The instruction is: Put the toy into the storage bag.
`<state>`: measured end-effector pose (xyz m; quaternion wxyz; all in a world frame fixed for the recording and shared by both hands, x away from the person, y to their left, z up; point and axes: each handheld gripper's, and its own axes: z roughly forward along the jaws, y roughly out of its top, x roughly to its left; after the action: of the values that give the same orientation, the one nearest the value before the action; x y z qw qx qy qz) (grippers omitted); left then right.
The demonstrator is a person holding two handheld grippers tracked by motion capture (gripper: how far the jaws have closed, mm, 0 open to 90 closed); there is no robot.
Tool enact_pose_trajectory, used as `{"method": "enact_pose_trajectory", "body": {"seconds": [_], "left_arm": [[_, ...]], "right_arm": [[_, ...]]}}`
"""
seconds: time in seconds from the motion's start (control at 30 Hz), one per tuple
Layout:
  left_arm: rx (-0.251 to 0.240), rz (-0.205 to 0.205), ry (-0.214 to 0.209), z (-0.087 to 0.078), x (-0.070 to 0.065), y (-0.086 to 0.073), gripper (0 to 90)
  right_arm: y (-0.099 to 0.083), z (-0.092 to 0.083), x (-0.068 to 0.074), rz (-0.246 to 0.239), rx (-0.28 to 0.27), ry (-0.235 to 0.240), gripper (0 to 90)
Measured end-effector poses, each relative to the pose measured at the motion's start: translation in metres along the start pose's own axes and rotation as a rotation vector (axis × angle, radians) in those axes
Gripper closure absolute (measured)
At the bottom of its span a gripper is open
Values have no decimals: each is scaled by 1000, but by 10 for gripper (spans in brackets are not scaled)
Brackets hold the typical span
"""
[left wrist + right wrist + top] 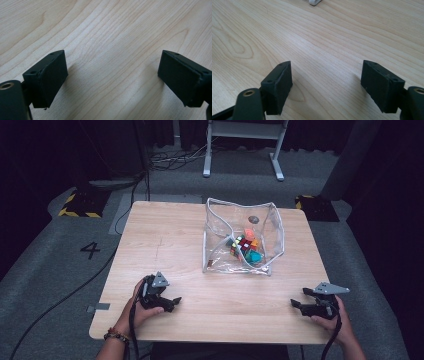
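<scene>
Nearest the person, both grippers rest low over the front of the table, one at each front corner and well apart from each other.

The left gripper sits in the left hand, which wears a bead bracelet at the wrist. Its jaws point right, toward the table's middle. In the left gripper view the jaws stand wide apart with bare wood grain between them; the left gripper holds nothing.

The right gripper sits in the right hand. Its jaws point left, inward across the table. In the right gripper view the jaws are likewise spread wide over bare wood, and the right gripper holds nothing. A small white corner shows at the top edge of that view; what it belongs to cannot be told.

A black cable trails from each gripper back along the forearm.

Farther in, right of the table's centre, stands a clear bag with a white zip edge, its mouth open upward and its sides slumped. It is well apart from both grippers. Inside, on the bag's floor, lie coloured cubes bunched together; their faces show red, green, orange, yellow and teal. Their number cannot be told.

Beyond the table, on grey floor, stand a white frame and yellow-black striped marks. A painted 4 lies on the floor to the left.
</scene>
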<state>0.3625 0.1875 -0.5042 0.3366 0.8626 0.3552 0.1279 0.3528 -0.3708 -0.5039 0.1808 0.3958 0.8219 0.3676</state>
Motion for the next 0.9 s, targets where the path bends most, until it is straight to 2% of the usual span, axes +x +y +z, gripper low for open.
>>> {"method": "enact_pose_trajectory", "body": {"seconds": [0.1, 0.63, 0.9], "left_arm": [[0, -13, -10, 0, -1, 0, 93], [1, -3, -5, 0, 0, 0, 92], [1, 0, -15, 1, 1, 0, 90]], "right_arm": [[0, 0, 0, 0, 0, 0, 254], [0, 0, 0, 0, -1, 0, 255], [0, 0, -1, -3, -1, 6, 254]]}}
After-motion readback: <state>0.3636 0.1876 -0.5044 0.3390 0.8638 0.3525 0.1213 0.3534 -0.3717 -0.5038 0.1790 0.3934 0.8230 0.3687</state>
